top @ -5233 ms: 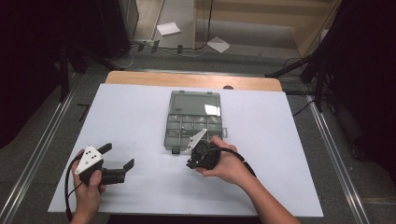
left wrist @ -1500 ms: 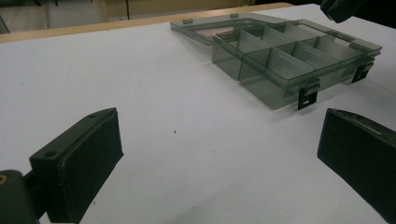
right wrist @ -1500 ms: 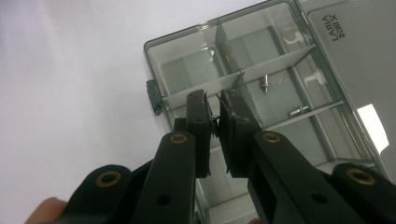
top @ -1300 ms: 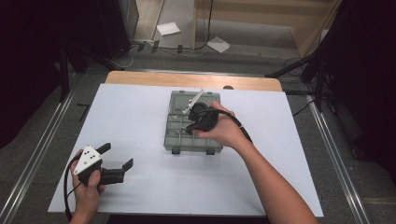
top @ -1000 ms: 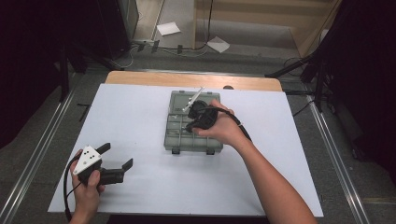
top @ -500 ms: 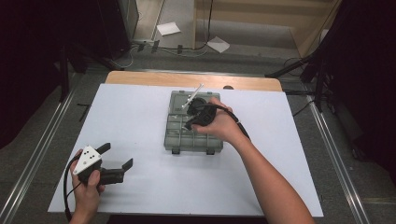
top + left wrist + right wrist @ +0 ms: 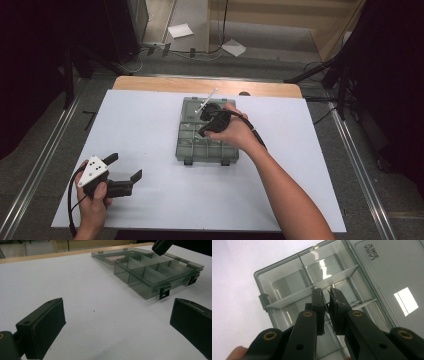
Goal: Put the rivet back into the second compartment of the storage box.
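Left tongs (image 7: 121,174) spread, right tongs (image 7: 325,298) pressed together above white table (image 7: 150,125).

compartment box (image 7: 207,145) on table (image 7: 150,120), centre, slightly toward far edge. right gripper (image 7: 209,120) over box, above its far compartments; in right gripper view, tips (image 7: 325,298) above divider between compartments. left gripper (image 7: 112,175) near table's front left corner, well apart from box, resting on surface. in left gripper view, box (image 7: 150,272) ahead, to right. paper sheets (image 7: 180,31) on floor behind table.
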Tool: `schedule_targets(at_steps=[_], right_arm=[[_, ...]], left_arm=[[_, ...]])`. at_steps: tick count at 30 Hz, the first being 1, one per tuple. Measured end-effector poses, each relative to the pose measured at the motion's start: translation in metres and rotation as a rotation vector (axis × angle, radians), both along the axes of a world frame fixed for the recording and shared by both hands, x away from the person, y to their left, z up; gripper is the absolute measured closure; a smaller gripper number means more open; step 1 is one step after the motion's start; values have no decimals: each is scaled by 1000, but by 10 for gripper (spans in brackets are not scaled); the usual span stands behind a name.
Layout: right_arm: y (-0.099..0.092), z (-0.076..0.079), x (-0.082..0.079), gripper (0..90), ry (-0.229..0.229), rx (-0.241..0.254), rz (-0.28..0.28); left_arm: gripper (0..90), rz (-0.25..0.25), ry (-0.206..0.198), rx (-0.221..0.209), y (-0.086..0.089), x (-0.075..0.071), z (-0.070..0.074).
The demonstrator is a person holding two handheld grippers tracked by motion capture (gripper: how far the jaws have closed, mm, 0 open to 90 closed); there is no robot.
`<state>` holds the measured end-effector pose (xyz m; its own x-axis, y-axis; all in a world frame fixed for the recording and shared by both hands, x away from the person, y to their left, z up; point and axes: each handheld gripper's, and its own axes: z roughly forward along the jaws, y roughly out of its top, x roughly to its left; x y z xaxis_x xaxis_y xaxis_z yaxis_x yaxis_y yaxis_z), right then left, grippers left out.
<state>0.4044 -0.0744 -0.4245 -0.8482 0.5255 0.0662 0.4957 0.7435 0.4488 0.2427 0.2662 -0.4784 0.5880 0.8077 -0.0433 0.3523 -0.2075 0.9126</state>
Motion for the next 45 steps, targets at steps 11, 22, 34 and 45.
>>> schedule_targets(at_steps=[11,22,34,45], right_arm=[[1,-8,7,837,-4,-8,-28],[0,-13,12,785,-4,5,-55],[-7,-7,6,426,1,66,-72],[-21,-10,-3,70,7,95,-128]], left_arm=[[0,0,2,-4,0,0,0],[0,-2,2,0,0,0,0],[0,-10,-2,6,-3,-1,0],[0,-18,-2,29,-9,-1,-2]])
